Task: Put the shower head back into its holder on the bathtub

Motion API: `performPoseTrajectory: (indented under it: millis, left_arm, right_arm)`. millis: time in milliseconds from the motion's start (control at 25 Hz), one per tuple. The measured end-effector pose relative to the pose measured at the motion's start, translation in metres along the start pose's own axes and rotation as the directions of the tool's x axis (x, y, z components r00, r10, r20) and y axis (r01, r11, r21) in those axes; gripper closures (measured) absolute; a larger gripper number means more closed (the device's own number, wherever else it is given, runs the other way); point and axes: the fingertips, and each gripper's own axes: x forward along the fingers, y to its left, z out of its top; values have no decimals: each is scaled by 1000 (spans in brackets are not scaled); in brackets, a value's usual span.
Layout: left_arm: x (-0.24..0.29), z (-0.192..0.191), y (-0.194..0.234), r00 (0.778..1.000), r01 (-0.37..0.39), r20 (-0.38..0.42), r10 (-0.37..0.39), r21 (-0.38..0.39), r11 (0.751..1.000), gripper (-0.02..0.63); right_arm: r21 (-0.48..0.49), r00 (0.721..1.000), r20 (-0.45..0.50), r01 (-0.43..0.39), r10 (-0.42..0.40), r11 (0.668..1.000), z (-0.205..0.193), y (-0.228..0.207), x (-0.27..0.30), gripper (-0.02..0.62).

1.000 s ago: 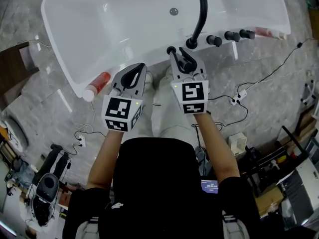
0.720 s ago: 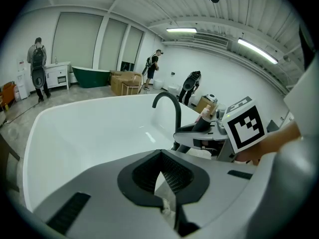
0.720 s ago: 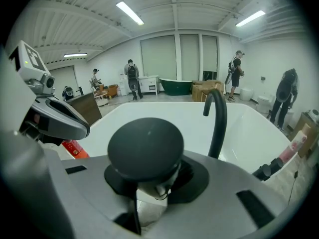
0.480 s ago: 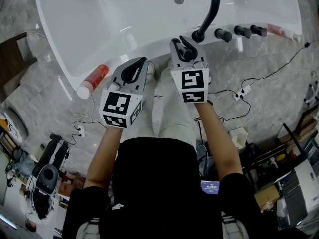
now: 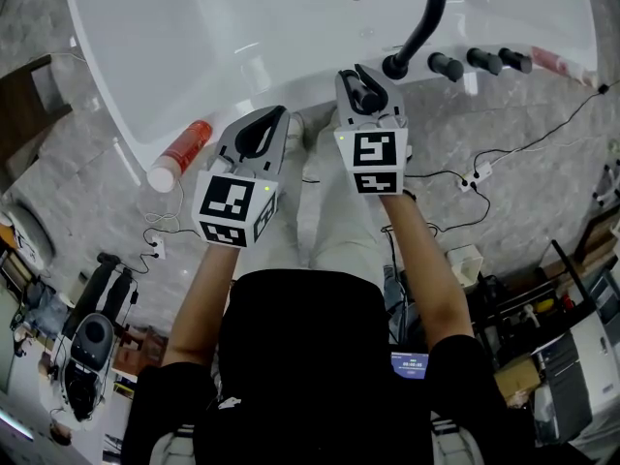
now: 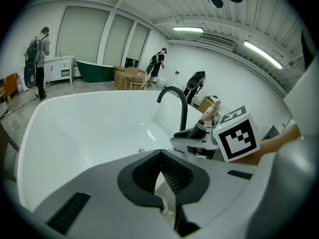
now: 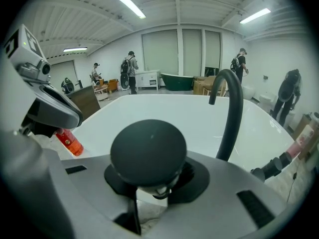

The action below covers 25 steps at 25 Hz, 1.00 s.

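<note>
The black shower head point(image 7: 148, 152) shows its round end between the jaws of my right gripper point(image 7: 149, 195), which is shut on it. In the head view the right gripper point(image 5: 360, 80) holds the shower head point(image 5: 364, 102) over the near rim of the white bathtub point(image 5: 242, 76), just left of the base of the black faucet spout point(image 5: 424, 27). My left gripper point(image 5: 271, 119) hovers beside it over the same rim, jaws closed and empty; in the left gripper view its tips point(image 6: 160, 203) meet. The holder itself is hidden from me.
Three black knobs point(image 5: 481, 61) line the rim to the right of the spout point(image 7: 230, 108). A red bottle point(image 5: 179, 153) lies on the rim at left, a pink one point(image 5: 557, 61) at far right. Cables and a power strip point(image 5: 475, 177) lie on the floor. People stand far off.
Both grippers have sunk toward the tub rim. The right one still carries the shower head and now sits closer to the faucet base.
</note>
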Motion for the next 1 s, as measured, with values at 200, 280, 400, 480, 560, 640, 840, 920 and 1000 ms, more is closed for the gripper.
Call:
performPoseTrajectory:
  millis: [200,280,400,480,560,640,840,920,1000]
  left_arm:
    - [0,-4,2,1000,-2,0,2,-4,1000,591]
    - [-1,-4,2,1000,-6,5,6,9,1000,591]
    - [-3,-3,2,1000,-6,13,6,26,1000,591]
    - [-4,-2,2,1000,-3,17,3,19,1000,592]
    - [-5,-1,1,1000,-1,19,1,16,1000,592]
    - [-6,0,0,1000,0,20,0,20,1000,592]
    - [-12,9,-8,999,15,31,-16,28,1000,591]
    - [-15,16,-10,999,19,39,-20,35,999,591]
    - [-20,23,-13,998,19,52,-21,43,999,591]
  right_arm:
    - [21,999,-46,24,-23,999,-15,-3,4,491]
    - [25,998,-55,28,-26,999,-19,-4,4,488]
    - [30,998,-58,29,-27,999,-21,-4,2,483]
    - [45,998,-62,23,-20,999,-22,-3,1,469]
    - [65,998,-67,15,-11,998,-22,-2,0,446]
    - [82,998,-70,11,-5,997,-21,0,-1,428]
    - [104,998,-55,12,-6,994,-13,0,-10,413]
    - [100,999,-50,8,-3,995,-8,2,-14,413]
    - [93,999,-50,4,0,996,-4,4,-20,413]
